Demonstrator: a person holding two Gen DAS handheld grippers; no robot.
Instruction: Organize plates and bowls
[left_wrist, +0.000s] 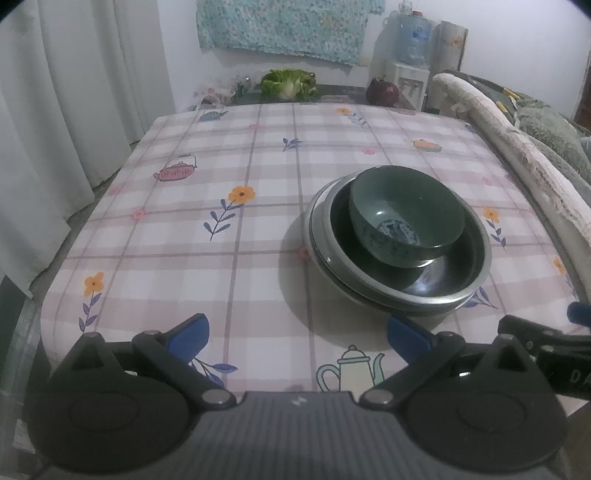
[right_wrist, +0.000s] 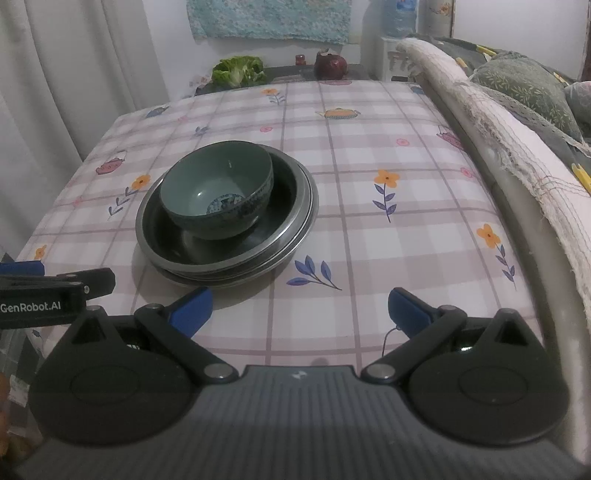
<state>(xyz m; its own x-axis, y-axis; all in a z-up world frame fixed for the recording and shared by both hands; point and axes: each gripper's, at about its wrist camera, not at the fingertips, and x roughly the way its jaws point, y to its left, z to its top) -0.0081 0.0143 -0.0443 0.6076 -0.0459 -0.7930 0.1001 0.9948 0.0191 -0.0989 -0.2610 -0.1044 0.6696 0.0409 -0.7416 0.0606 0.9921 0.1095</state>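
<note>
Sitting nested as one stack: a glazed green ceramic bowl (left_wrist: 406, 218), round and deep with a blue pattern at its bottom, tilting slightly inside a wide, shallow dark metal bowl (left_wrist: 439, 280) with a shiny steel rim, over a flat steel plate (left_wrist: 316, 225) whose edge is peeking out beneath. Resting toward the near edge of the counter (left_wrist: 258, 229), on a smooth checked cloth printed with flowers and teapots. Lying ahead and to the right of the left hand-held gripper (left_wrist: 297, 338), and ahead and to the left of the right hand-held gripper (right_wrist: 299, 308), apart from both. Hovering over the near edge, both hand-held grippers with blue-padded fingers (right_wrist: 194, 308) spread wide, gripping nothing. Standing beyond the far edge: a leafy green cabbage (left_wrist: 288, 84) and a dark red onion (left_wrist: 382, 92).
</note>
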